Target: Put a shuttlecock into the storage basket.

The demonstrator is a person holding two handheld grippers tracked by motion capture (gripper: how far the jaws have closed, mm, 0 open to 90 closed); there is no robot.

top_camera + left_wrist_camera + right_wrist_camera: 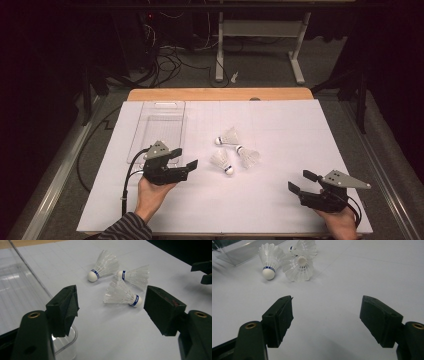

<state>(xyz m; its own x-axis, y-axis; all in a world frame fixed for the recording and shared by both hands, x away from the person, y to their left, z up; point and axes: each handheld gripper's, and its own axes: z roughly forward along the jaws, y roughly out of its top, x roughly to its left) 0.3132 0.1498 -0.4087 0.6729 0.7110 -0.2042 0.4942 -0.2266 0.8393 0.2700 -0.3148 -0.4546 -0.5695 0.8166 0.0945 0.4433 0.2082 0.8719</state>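
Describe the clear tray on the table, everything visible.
The clear tray is a long, shallow rectangular container of see-through plastic with rounded corners and a raised rim. It lies flat on the white sheet, at the table's left side, its long axis running away from the person, its far end near the wooden table edge. Nothing appears to be inside it. The left gripper hovers at its near end, open, close to its near corner; whether they touch cannot be told. The three shuttlecocks lie to its right, apart from it.
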